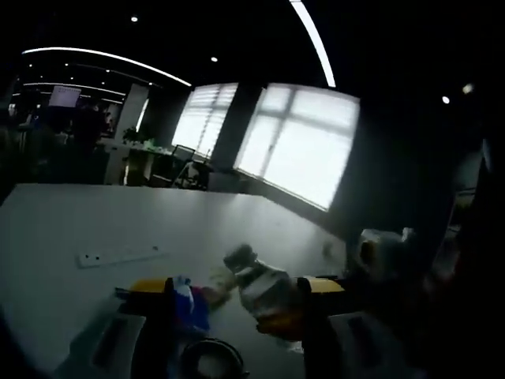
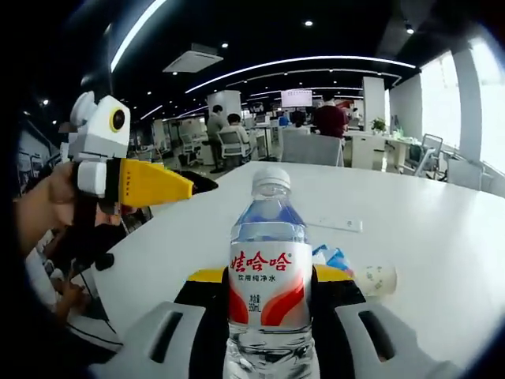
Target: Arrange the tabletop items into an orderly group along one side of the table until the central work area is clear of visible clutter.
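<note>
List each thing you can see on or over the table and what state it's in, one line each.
water bottle: upright, cap on, clamped between the right gripper jaws.
small bottle: tilted, blurred, between the left gripper jaws; grip unclear.
left gripper: raised beside the table edge in the right gripper view.
white strip: flat on the table.

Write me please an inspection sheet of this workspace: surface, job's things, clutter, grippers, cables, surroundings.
Surface: white table, mostly bare.
Job's things: water bottle upright between the right gripper's jaws; small bottle lying on the table; white strip lying flat, farther away.
Clutter: blue-and-white item beside the small bottle, too blurred to identify.
Grippers: right gripper closed on the water bottle; left gripper open, holding nothing, raised at the table edge.
Cables: nothing seen.
Surroundings: open office, desks, chairs, people, large windows.
</note>
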The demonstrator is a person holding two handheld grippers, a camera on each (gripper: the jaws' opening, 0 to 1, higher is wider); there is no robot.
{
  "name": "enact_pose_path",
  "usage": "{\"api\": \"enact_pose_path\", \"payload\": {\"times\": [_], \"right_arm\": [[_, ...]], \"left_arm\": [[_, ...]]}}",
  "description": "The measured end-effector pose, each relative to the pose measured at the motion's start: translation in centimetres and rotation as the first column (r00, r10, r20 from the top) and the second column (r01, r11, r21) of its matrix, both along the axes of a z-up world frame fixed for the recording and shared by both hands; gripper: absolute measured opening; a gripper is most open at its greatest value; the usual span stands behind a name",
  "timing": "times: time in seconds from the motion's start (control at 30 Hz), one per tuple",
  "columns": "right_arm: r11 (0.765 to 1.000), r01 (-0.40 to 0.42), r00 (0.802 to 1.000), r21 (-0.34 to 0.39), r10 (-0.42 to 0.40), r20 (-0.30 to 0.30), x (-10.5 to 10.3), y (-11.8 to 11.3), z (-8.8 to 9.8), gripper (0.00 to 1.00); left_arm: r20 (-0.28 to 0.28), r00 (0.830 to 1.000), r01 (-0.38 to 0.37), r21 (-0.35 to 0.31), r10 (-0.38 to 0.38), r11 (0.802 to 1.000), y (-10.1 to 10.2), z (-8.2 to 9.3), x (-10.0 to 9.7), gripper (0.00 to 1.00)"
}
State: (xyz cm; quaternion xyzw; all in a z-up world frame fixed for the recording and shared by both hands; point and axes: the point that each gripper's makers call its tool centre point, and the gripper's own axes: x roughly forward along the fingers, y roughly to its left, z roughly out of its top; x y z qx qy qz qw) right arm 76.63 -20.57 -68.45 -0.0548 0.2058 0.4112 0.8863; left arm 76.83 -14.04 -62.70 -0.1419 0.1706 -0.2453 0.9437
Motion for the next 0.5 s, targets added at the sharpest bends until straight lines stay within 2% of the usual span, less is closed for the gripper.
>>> {"api": "enact_pose_path", "payload": {"times": [0.1,0.5], "right_arm": [[1.000,-0.016,1.000,0.009,0.016,0.002,-0.5,0.5,0.1,0.33],[0.996,-0.065,0.997,0.060,0.063,0.037,-1.8,1.7,1.4,0.33]], "left_arm": [[-0.008,1.000,-0.009,-0.051,0.008,0.999,-0.1,0.2,0.6,0.55],[-0.035,0.999,0.002,-0.143,-0.007,0.990,-1.1,-0.1,1.5,0.46]]}}
